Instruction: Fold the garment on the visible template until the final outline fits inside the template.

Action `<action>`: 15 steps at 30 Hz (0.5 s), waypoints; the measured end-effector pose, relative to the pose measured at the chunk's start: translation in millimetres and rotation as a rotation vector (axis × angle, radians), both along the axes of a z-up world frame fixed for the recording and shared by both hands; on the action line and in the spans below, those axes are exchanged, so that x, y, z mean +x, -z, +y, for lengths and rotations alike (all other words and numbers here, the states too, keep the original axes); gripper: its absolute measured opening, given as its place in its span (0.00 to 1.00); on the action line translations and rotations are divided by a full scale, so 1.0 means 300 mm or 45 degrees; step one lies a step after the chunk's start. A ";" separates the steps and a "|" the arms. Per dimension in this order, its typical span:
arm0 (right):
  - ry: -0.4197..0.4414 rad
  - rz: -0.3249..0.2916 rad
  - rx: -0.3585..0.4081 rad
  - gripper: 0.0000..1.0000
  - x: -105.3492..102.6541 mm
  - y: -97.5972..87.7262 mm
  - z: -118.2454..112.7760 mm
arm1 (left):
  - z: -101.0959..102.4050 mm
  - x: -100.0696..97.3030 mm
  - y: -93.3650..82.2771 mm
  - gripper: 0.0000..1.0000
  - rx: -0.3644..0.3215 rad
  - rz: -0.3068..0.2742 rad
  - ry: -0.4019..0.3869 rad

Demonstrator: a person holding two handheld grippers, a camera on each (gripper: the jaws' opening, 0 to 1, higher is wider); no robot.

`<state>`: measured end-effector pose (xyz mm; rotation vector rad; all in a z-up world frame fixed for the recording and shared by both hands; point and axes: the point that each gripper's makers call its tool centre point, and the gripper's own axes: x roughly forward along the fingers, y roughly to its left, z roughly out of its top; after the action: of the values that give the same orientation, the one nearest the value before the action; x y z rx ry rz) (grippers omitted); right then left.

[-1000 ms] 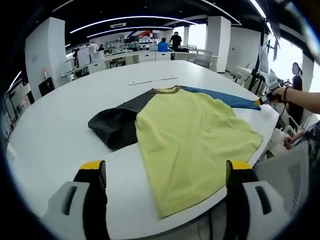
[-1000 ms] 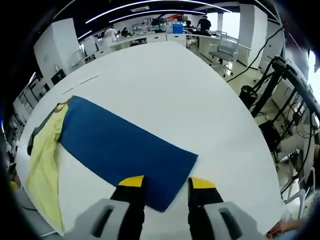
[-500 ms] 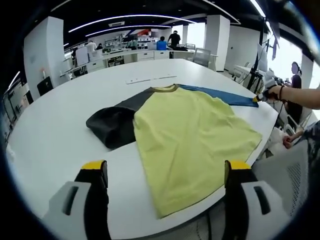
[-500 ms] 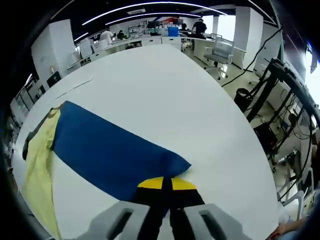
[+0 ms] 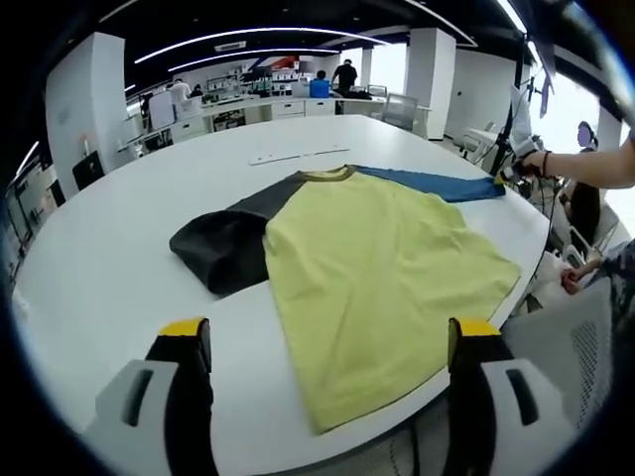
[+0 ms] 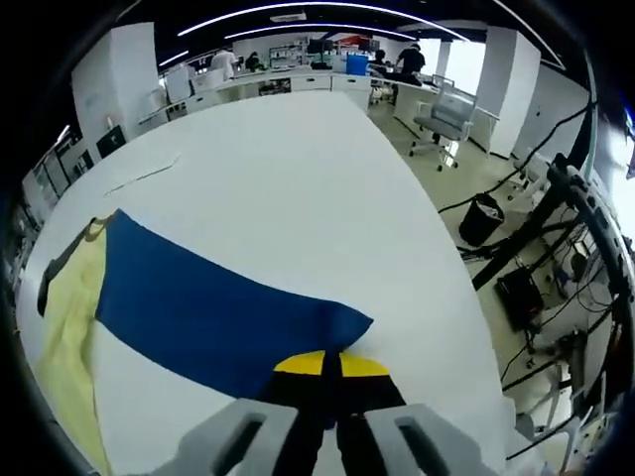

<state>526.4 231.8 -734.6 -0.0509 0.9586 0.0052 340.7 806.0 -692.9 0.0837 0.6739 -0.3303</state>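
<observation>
A shirt with a yellow body (image 5: 372, 273), a dark grey sleeve (image 5: 223, 248) and a blue sleeve (image 5: 432, 184) lies spread on the white table (image 5: 109, 268). My left gripper (image 5: 322, 342) is open above the table's near edge, short of the yellow hem, holding nothing. My right gripper (image 6: 332, 365) is shut on the cuff end of the blue sleeve (image 6: 208, 317), which is raised a little off the table (image 6: 278, 178). In the left gripper view that gripper (image 5: 511, 171) shows at the sleeve's far right end, held by a person's hand. No template outline is discernible.
A thin strip (image 5: 298, 155) lies on the table beyond the collar. Office chairs (image 6: 444, 114), cables and a bin (image 6: 484, 213) stand on the floor past the table's right edge. Desks and people are in the far background.
My right gripper closed on the blue sleeve's cuff and has lifted it slightly, drawing the sleeve end up and inward. The left gripper stayed open and still.
</observation>
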 end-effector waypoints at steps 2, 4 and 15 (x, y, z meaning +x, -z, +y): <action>-0.012 0.015 -0.004 0.00 0.009 0.000 0.000 | 0.003 0.000 0.001 0.97 -0.003 0.000 -0.003; -0.016 0.030 0.000 0.00 0.011 0.001 0.003 | 0.004 -0.001 0.000 0.98 -0.004 -0.001 -0.005; 0.010 0.036 0.103 0.00 0.009 -0.048 0.052 | 0.007 -0.006 -0.039 0.99 -0.021 -0.029 0.006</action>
<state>529.1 247.5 -720.2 0.0273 0.9861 0.0377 339.0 808.0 -681.2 0.0736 0.6488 -0.3391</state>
